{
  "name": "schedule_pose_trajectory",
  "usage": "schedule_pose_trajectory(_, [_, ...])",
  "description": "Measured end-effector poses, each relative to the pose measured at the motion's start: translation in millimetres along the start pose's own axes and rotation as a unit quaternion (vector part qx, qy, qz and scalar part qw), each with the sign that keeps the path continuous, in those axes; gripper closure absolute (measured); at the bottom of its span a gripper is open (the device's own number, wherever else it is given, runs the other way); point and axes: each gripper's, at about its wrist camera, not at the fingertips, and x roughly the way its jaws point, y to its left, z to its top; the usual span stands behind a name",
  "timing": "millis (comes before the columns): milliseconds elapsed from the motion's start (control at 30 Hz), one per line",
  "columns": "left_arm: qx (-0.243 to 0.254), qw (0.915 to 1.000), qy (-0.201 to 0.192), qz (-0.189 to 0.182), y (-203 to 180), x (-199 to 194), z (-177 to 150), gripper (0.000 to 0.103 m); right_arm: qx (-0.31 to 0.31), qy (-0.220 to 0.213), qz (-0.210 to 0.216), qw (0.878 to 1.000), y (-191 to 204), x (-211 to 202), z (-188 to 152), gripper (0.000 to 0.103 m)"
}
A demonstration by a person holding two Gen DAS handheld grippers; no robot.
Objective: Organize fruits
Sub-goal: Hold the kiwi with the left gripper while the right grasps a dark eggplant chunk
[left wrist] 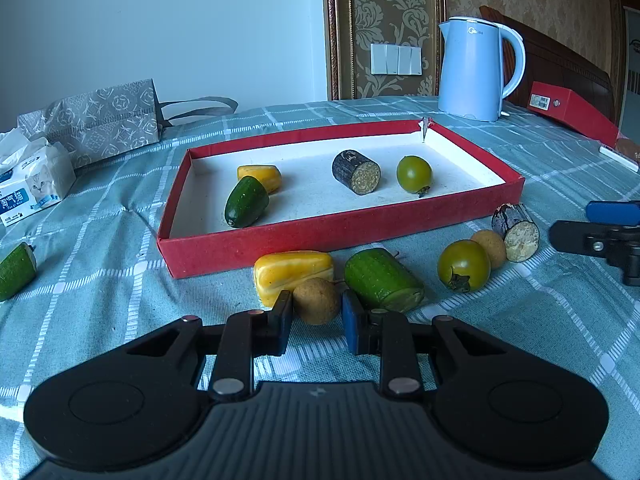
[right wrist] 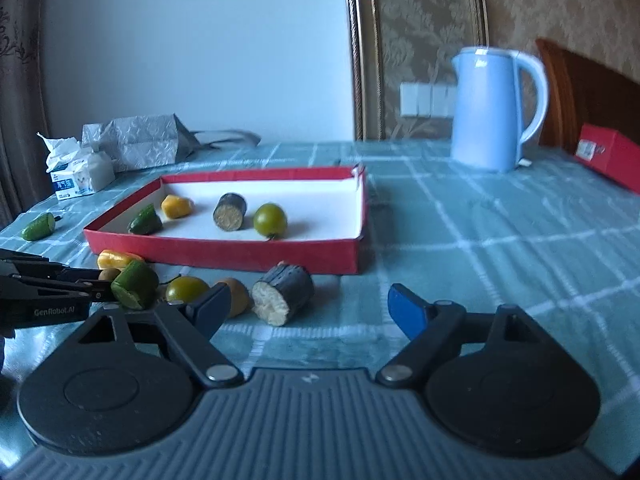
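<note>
A red tray point(left wrist: 344, 232) point(right wrist: 224, 254) with a white floor holds a green cucumber piece point(left wrist: 246, 201), a yellow piece point(left wrist: 260, 176), a dark sugarcane stub point(left wrist: 356, 171) and a green tomato point(left wrist: 414, 174). In front of it on the cloth lie a yellow piece point(left wrist: 292, 270), a brown longan point(left wrist: 316, 300), a cucumber piece point(left wrist: 382, 280), a green tomato point(left wrist: 464, 266), a second longan point(left wrist: 490, 248) and a sugarcane stub point(left wrist: 516, 232) point(right wrist: 284, 296). My left gripper point(left wrist: 316, 322) has its fingers on either side of the near longan, close to touching it. My right gripper point(right wrist: 310, 308) is open and empty near the sugarcane stub.
A blue kettle point(left wrist: 476, 68) stands behind the tray. A red box point(left wrist: 572, 112) lies at the far right. A grey gift bag point(left wrist: 104, 120) and a tissue pack point(left wrist: 32, 184) sit at the left. Another cucumber piece point(left wrist: 16, 270) lies at the left edge.
</note>
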Motion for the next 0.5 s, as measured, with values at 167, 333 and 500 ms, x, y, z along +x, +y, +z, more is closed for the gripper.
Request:
schedule_pose_trajectory(167, [0.0, 1.0, 0.0, 0.0, 0, 0, 0, 0.078, -0.021, 0.012, 0.004, 1.0, 5, 16, 4, 0.019])
schedule_pose_trajectory(333, [0.001, 1.0, 0.0, 0.0, 0, 0, 0, 0.078, -0.061, 0.032, 0.016, 0.998, 5, 32, 12, 0.02])
schedule_pose_trajectory(500, [0.0, 1.0, 0.0, 0.0, 0, 0, 0, 0.078, -0.107, 0.04, 0.035, 0.993, 6, 44, 13, 0.02])
